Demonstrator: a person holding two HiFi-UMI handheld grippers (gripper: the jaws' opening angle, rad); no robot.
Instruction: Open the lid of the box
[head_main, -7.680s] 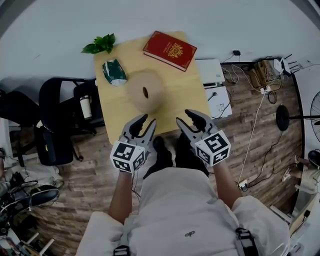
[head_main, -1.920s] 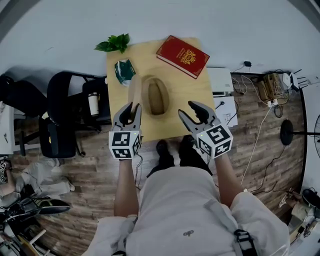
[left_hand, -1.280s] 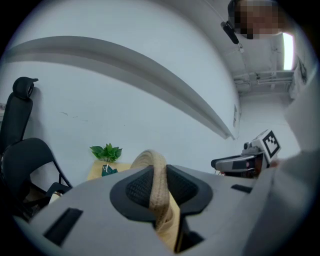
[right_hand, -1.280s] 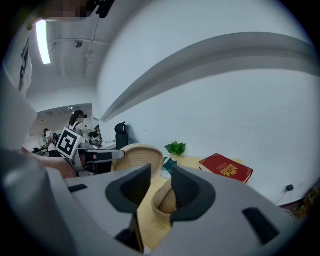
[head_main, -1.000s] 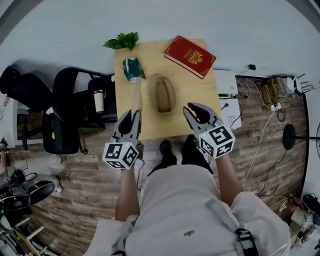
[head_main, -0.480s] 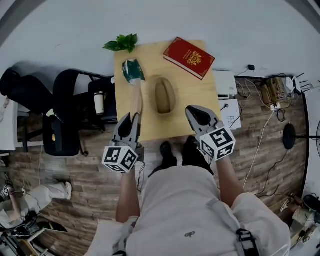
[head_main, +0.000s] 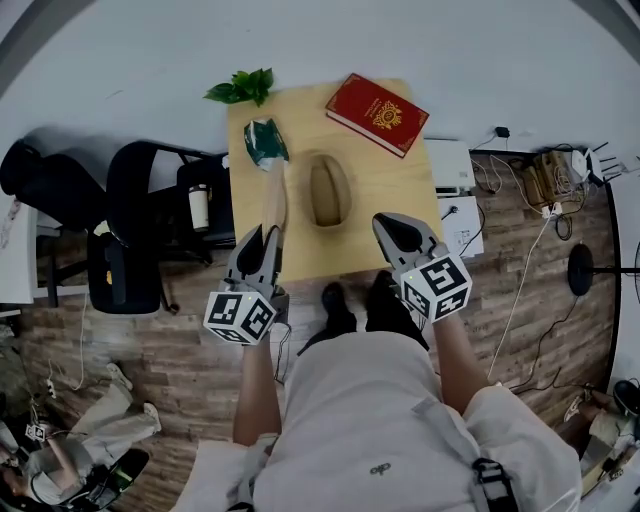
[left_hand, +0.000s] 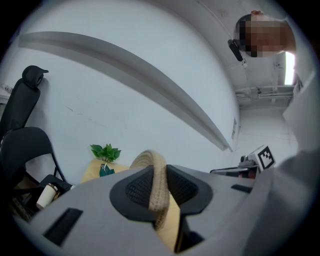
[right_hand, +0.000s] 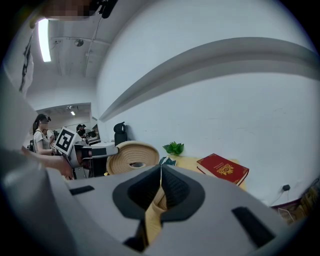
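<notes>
Pinches the woven lid (left_hand: 156, 175) by its rim in the left claw (head_main: 262, 234), pads on either face, and holds it on edge just left of the box (head_main: 329, 190). Leaves the box open at the middle of the surface (head_main: 395, 165), well short of the book (head_main: 376, 101) at the far right corner. Closes the right claw (head_main: 389, 226) down to touching pads, with nothing between them, near the front edge and apart from the box. Looks done with the opening itself, so mostly a matter of parting with the lid safely. Grips only a narrow strip of rim, so could let the disc pivot in the pads or slide out under its own weight, then drop onto the box or roll off the left edge toward the chairs (head_main: 140, 205). Could also knock the green packet (head_main: 264, 142) just beyond the lid's far edge, if swung forward. Hard to tell from above about contact between the lid's lower edge and the surface. If hanging clear, risks a fall and a roll on release. Offers no spare support from the right side while pressed together and empty. Safer to tip the lid flat and low before letting go.
</notes>
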